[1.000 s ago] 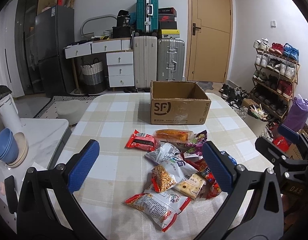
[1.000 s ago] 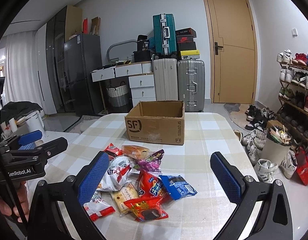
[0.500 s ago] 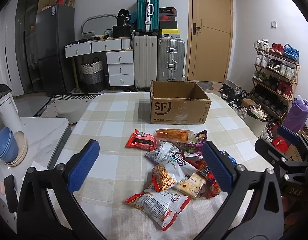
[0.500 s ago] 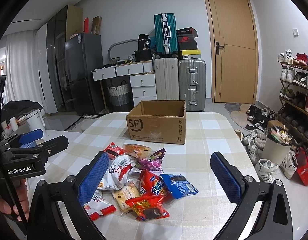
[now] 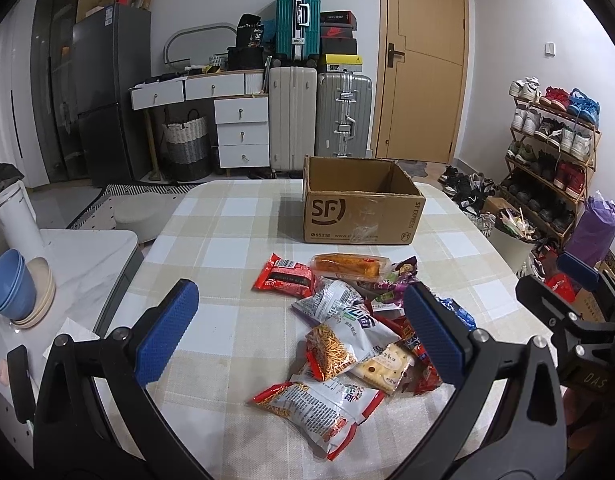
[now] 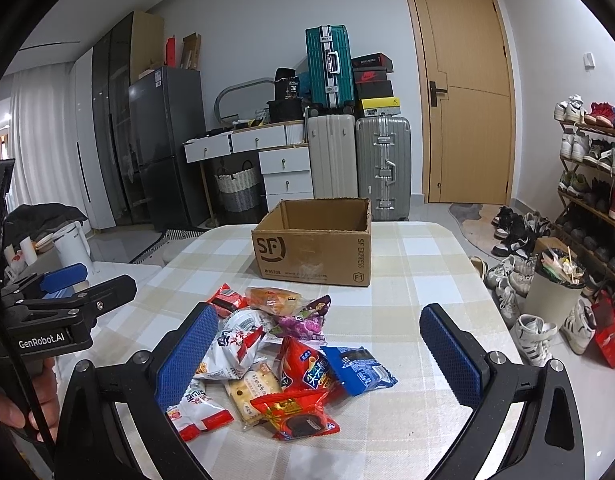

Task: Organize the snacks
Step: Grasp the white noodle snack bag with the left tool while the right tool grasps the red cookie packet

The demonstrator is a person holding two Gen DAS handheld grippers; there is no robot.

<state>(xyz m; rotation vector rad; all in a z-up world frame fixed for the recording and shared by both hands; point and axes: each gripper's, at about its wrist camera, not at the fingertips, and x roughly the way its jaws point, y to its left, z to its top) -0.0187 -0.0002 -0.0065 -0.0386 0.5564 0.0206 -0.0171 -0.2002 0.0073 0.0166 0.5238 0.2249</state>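
Note:
A pile of snack packets (image 5: pixel 347 328) lies on the checked table (image 5: pixel 227 240), also in the right wrist view (image 6: pixel 283 360). Behind it stands an open, empty-looking cardboard SF box (image 5: pixel 361 208), also in the right wrist view (image 6: pixel 315 244). My left gripper (image 5: pixel 299 332) is open and empty, held above the near left side of the pile. My right gripper (image 6: pixel 319 356) is open and empty, above the pile's near right side; a blue packet (image 6: pixel 359 368) and a red cookie packet (image 6: pixel 299 416) lie between its fingers in view.
A white side counter (image 5: pixel 79 264) with stacked bowls (image 5: pixel 15 292) and a kettle (image 5: pixel 15 216) stands left of the table. A shoe rack (image 5: pixel 547 152) and bin (image 6: pixel 555 288) stand on the right. Suitcases (image 5: pixel 319 112), drawers and a fridge line the back wall.
The right wrist view has shifted slightly, the box and pile drifting a little right in it. The left gripper has barely moved. Both stay open.

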